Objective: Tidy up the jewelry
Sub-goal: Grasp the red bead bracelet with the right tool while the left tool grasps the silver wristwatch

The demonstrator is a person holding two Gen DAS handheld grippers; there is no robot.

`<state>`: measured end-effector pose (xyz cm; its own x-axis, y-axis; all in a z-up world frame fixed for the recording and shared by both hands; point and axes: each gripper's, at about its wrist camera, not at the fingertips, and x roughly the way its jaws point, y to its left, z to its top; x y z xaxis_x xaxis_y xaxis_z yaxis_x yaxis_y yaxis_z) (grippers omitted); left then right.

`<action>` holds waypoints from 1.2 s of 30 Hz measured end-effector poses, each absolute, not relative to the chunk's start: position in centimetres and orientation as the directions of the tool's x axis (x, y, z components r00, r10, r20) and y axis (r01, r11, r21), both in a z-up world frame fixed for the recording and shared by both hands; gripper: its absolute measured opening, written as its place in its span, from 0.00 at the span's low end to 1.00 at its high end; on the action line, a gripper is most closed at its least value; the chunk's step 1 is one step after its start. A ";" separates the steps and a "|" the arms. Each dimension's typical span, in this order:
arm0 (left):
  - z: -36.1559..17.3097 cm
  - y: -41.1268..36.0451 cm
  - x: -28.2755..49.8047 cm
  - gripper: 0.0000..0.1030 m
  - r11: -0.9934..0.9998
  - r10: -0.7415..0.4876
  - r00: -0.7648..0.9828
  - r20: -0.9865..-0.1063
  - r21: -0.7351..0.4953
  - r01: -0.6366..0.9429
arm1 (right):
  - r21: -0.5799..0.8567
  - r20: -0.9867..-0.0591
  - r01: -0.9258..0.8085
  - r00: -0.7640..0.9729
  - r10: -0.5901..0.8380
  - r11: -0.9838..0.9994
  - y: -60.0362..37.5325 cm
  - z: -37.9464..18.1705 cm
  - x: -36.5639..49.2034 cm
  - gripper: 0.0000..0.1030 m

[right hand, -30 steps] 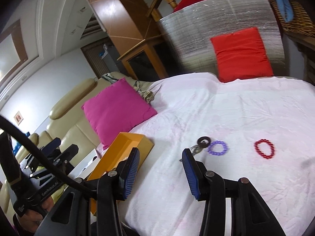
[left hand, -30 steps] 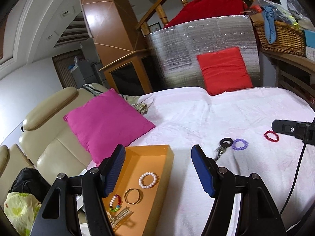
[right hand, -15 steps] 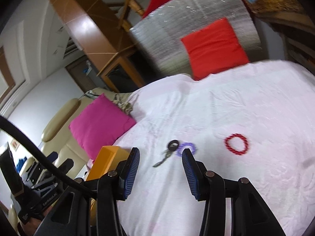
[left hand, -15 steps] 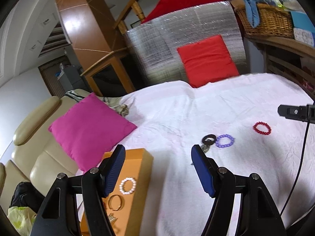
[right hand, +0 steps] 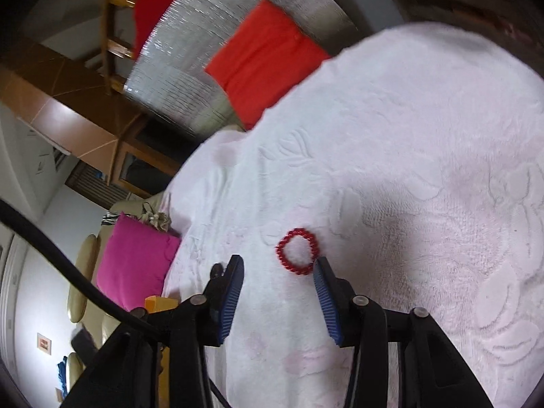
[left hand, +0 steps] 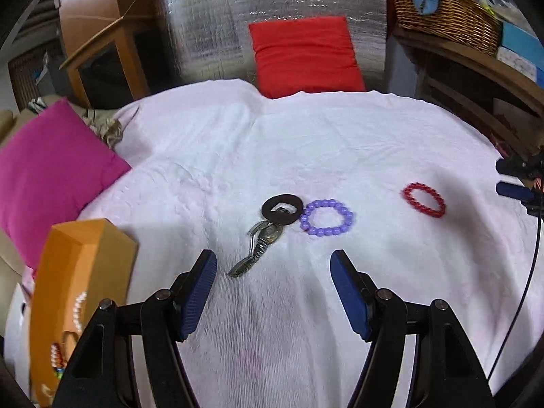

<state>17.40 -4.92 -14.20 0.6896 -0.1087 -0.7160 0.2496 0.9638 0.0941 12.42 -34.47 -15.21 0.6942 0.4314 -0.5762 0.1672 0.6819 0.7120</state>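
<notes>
In the left wrist view a metal wristwatch (left hand: 259, 245), a black ring (left hand: 282, 209) and a purple bead bracelet (left hand: 327, 217) lie on the white bedspread (left hand: 238, 156), just ahead of my open, empty left gripper (left hand: 273, 268). A red bead bracelet (left hand: 423, 200) lies further right; in the right wrist view the red bracelet (right hand: 296, 251) sits just ahead of my open, empty right gripper (right hand: 278, 267), close to its right fingertip. The orange tray (left hand: 81, 272) at the left holds a pearl bracelet (left hand: 79, 309) and other pieces, partly hidden.
A pink cushion (left hand: 47, 166) lies at the left edge of the bed and a red cushion (left hand: 306, 54) leans at the back. A wicker basket (left hand: 445, 13) stands on a wooden shelf at the right. The right gripper's tips (left hand: 516, 183) show at the far right.
My left gripper has swung right from over the orange tray toward the watch and purple bracelet. My right gripper has moved right and tilted, closing in on the red bracelet.
</notes>
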 end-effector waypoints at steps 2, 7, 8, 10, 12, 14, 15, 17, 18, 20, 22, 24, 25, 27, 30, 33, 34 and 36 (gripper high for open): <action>-15.0 -4.3 18.3 0.68 0.971 -0.092 0.693 -0.715 0.091 0.223 | 0.678 -0.615 0.183 0.671 0.414 0.712 -33.9 -15.9 13.7 0.43; -17.2 -1.8 20.6 0.68 0.985 -0.030 0.667 -0.744 0.089 0.145 | 0.583 -0.699 0.182 0.608 0.376 0.792 -31.2 -17.5 16.3 0.43; -17.6 -1.4 21.0 0.68 0.987 -0.030 0.661 -0.750 0.081 0.136 | 0.558 -0.714 0.182 0.602 0.357 0.810 -30.8 -17.8 16.7 0.43; -18.2 -0.5 21.7 0.68 0.989 -0.044 0.643 -0.765 0.058 0.138 | 0.508 -0.745 0.188 0.586 0.319 0.840 -29.9 -18.4 17.7 0.43; -18.8 0.1 22.2 0.68 0.989 -0.056 0.622 -0.781 0.041 0.140 | 0.487 -0.756 0.192 0.581 0.302 0.852 -29.5 -18.9 18.3 0.43; -19.2 0.9 22.5 0.68 0.990 -0.071 0.598 -0.798 0.015 0.138 | 0.454 -0.771 0.200 0.577 0.270 0.868 -29.1 -19.4 18.9 0.43; -19.3 1.2 22.6 0.68 0.990 -0.080 0.590 -0.804 0.004 0.140 | 0.434 -0.780 0.205 0.573 0.252 0.877 -28.9 -19.7 19.2 0.43; -19.5 1.7 22.5 0.68 0.989 -0.094 0.577 -0.811 -0.010 0.147 | 0.413 -0.791 0.211 0.565 0.234 0.886 -28.6 -20.2 19.6 0.43; -19.5 1.8 22.5 0.68 0.989 -0.095 0.577 -0.811 -0.010 0.149 | 0.405 -0.795 0.211 0.562 0.229 0.889 -28.4 -20.4 19.8 0.43; -19.6 2.1 22.4 0.68 0.987 -0.108 0.572 -0.813 -0.019 0.160 | 0.363 -0.800 0.200 0.568 0.195 0.910 -27.7 -20.6 20.0 0.43; -19.5 2.0 22.2 0.68 0.983 -0.130 0.568 -0.813 -0.029 0.184 | 0.326 -0.803 0.180 0.571 0.171 0.928 -26.9 -20.6 20.3 0.27; -19.6 1.8 22.1 0.68 0.979 -0.142 0.565 -0.813 -0.030 0.203 | 0.287 -0.812 0.162 0.564 0.150 0.944 -26.0 -20.7 20.5 0.20; -19.7 1.6 22.1 0.68 0.977 -0.147 0.561 -0.814 -0.031 0.212 | 0.264 -0.813 0.154 0.566 0.134 0.952 -25.7 -20.7 20.6 0.16; -19.9 1.3 22.2 0.68 0.972 -0.168 0.549 -0.819 -0.046 0.229 | 0.214 -0.817 0.140 0.568 0.099 0.967 -25.0 -20.6 20.6 0.10; -20.4 0.6 22.7 0.68 0.968 -0.186 0.533 -0.825 -0.061 0.244 | 0.196 -0.811 0.123 0.578 0.091 0.973 -24.4 -20.3 20.2 0.10; -20.7 0.0 23.2 0.68 0.967 -0.195 0.539 -0.819 -0.069 0.245 | 0.204 -0.808 0.113 0.581 0.102 0.973 -24.3 -20.0 19.8 0.10; -20.6 0.0 23.4 0.68 0.967 -0.204 0.542 -0.815 -0.080 0.243 | 0.212 -0.806 0.111 0.582 0.109 0.971 -24.3 -19.9 19.7 0.10; -20.6 -0.4 24.2 0.68 0.963 -0.226 0.547 -0.806 -0.102 0.248 | 0.231 -0.801 0.106 0.586 0.127 0.967 -24.4 -19.7 19.4 0.10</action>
<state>24.24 -0.41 -20.64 0.5474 -0.2265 -0.8057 0.2485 0.9633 -0.1020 19.45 -24.44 -19.66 0.5856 0.1275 -0.8005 0.1058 0.9671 0.2314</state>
